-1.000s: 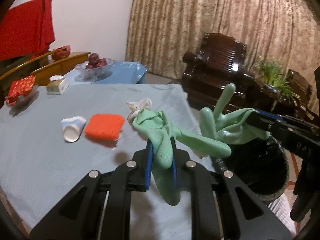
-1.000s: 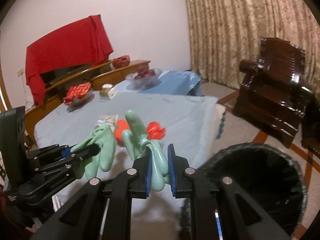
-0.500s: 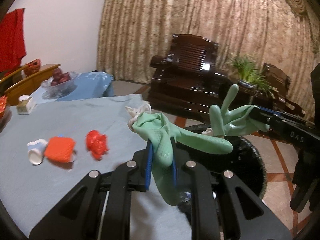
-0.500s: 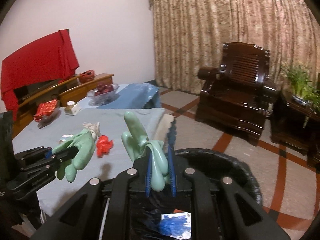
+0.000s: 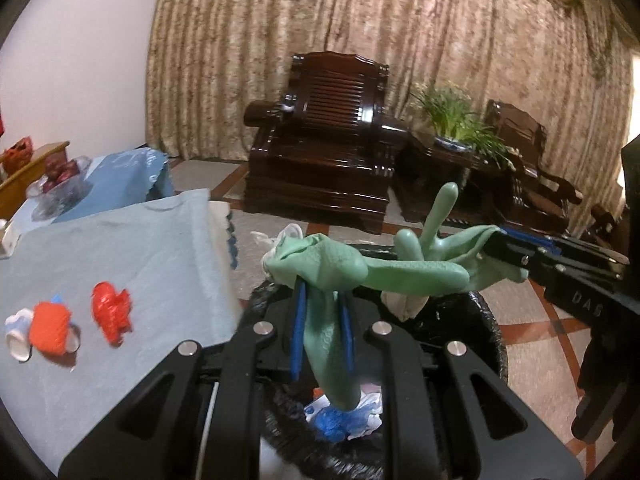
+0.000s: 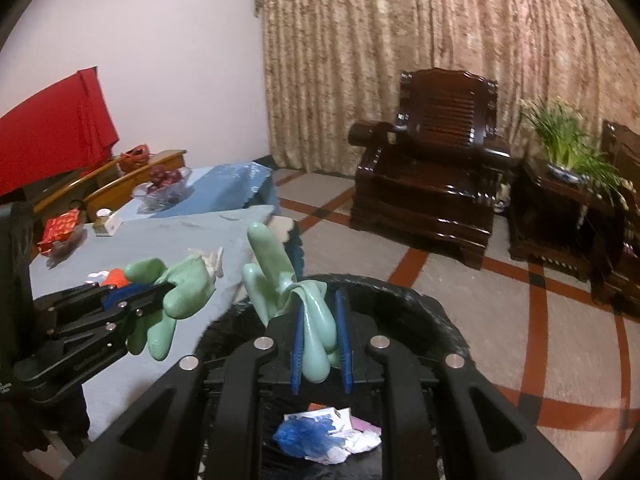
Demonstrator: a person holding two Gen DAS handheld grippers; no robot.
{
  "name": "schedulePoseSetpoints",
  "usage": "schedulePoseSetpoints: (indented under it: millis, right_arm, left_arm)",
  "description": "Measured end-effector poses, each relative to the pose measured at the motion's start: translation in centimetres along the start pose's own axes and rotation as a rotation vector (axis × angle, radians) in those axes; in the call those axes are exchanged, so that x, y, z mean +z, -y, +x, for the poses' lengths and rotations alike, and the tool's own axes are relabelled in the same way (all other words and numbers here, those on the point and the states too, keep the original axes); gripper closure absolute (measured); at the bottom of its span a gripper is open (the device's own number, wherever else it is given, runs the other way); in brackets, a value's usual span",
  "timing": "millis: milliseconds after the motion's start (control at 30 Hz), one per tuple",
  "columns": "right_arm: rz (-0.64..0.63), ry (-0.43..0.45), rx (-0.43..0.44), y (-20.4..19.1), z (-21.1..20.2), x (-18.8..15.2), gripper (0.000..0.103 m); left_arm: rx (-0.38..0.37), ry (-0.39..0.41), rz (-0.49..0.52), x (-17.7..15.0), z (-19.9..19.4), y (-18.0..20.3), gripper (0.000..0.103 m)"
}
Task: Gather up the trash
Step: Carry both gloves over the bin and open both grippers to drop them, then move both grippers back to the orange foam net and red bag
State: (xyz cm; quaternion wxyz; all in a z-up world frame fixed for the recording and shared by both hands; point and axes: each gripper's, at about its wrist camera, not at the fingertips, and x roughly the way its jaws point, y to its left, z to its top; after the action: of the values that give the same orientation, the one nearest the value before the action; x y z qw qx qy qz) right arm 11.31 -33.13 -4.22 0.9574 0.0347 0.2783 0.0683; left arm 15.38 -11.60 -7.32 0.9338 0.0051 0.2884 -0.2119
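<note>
I take the bin as my landmark: black, bag-lined, standing on the tiled floor just off the corner of the table. Already in its bottom lie crumpled blue and white scraps, so I judge part of the collecting is done.

Beyond the bin stands the dark armchair, well clear and of no concern. To the bin's left, the table with its pale blue cloth carries what I read as trash yet to be picked up: an orange pad, a red crumple beside it, and a small white cup touching the pad.

Over the bin's mouth I have both tools. The left gripper is pinching one green glove, its blue pads pressed against the glove's cuff end, fingers flopping out toward the right. The right gripper is pinching the other glove the same way, one finger standing up stiffly. Each glove hangs free of the rim, which I reckon is the point of carrying them this high: limp rubber would snag on the bag edge otherwise.

A bit of white tissue seems to be caught up with the left glove. Next, I think, comes letting go.
</note>
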Motion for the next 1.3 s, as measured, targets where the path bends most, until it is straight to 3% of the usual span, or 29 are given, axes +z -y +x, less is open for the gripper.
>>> schedulePoseSetpoints:
  millis: [133, 200, 300, 367, 433, 467, 633, 933, 1300]
  right_arm:
    - [0.025, -0.037, -0.029, 1.4, 1.0, -1.0, 0.088]
    - [0.033, -0.078, -0.042, 2.1, 1.9, -1.6, 0.086]
    - [0.045, -0.142, -0.075, 2.9, 3.1, -2.8, 0.074]
    - [0.057, -0.155, -0.092, 3.4, 3.2, -3.5, 0.055]
    - [0.063, -0.147, -0.102, 3.5, 2.9, -3.8, 0.043]
    - [0.060, -0.141, -0.113, 3.5, 2.8, -3.9, 0.029]
    - [0.090, -0.089, -0.107, 3.4, 1.9, -3.5, 0.006]
    - [0.101, -0.011, -0.048, 0.0, 1.5, -1.5, 0.006]
    - [-0.035, 0.018, 0.114, -9.3, 4.2, 0.5, 0.006]
  left_arm:
    - [-0.032, -0.029, 0.015, 0.2, 1.9, 1.0, 0.088]
    - [-0.060, -0.056, 0.012, 0.2, 2.9, 1.0, 0.080]
    - [-0.088, -0.074, -0.001, 0.0, 3.8, 0.8, 0.058]
    - [-0.094, -0.075, -0.003, -0.1, 3.9, 0.4, 0.046]
    - [-0.084, -0.070, -0.008, -0.2, 3.9, 0.2, 0.039]
    - [-0.076, -0.067, -0.015, -0.3, 3.7, -0.2, 0.036]
    - [-0.024, -0.034, -0.034, -0.3, 2.4, -2.1, 0.020]
    - [0.099, 0.020, -0.080, -0.9, -2.3, -6.6, 0.013]
    - [0.282, 0.045, -0.163, -2.5, -7.5, -13.8, 0.013]
